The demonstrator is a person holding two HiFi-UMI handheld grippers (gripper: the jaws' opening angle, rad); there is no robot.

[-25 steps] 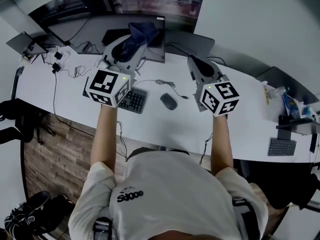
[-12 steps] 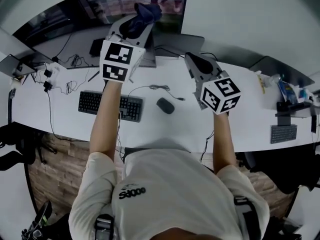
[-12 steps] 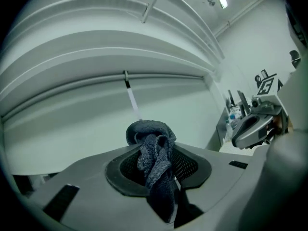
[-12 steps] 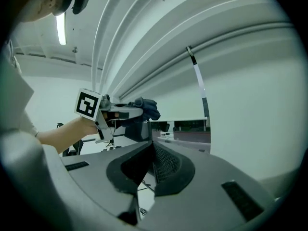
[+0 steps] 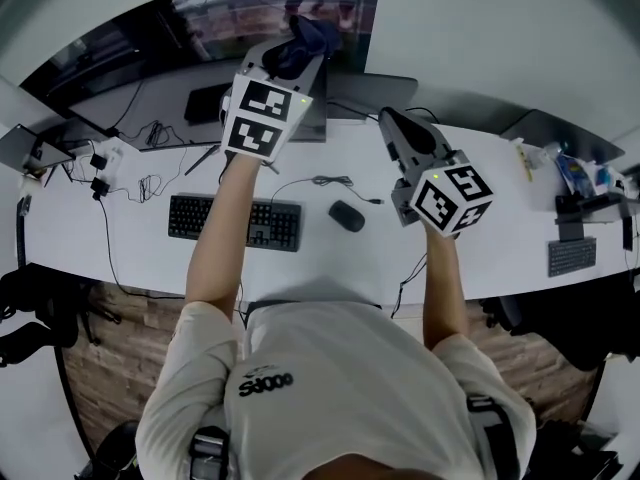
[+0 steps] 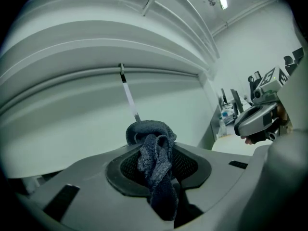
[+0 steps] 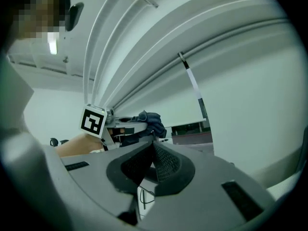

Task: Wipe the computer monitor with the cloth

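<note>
**Cloth at the screen, wiping barely begun**

The left gripper (image 6: 155, 177) is clamped on a dark blue knitted cloth (image 6: 153, 150), whose bunched end sticks out past the jaws. In the head view the cloth sits at the right part of the wide dark computer monitor (image 5: 190, 18), near its upper edge; whether it touches the glass cannot be told. No wiped patch shows, so I judge nearly the whole screen is left to cover. The right gripper (image 7: 149, 153), jaws together on nothing, hovers over the white tabletop (image 5: 480, 228), right of the monitor.
</note>
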